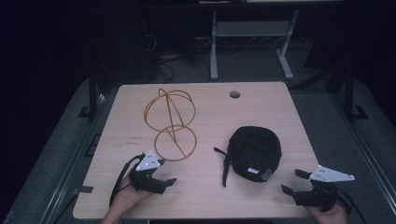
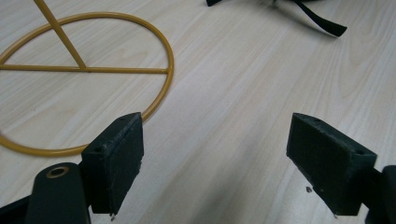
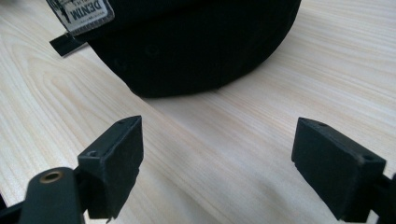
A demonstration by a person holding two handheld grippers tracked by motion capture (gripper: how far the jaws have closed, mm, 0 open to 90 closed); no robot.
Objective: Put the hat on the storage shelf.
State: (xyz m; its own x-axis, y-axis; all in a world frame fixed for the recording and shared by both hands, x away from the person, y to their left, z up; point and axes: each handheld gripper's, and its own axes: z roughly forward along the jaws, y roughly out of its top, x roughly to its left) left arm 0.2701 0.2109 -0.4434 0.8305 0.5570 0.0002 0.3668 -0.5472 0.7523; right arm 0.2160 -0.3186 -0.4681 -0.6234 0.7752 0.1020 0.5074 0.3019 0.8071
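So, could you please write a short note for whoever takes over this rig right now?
Left tool: open, holding nothing, low over the table just short of the wire stand's base ring.
Right tool: open, holding nothing, pointed at the black cap from its near right.
Wire stand: upright, left of centre.
Black cap: flat on the table, right of centre, strap trailing to its left.
Done: nothing gripped yet.
Left: probably grip the cap and set it on the stand.
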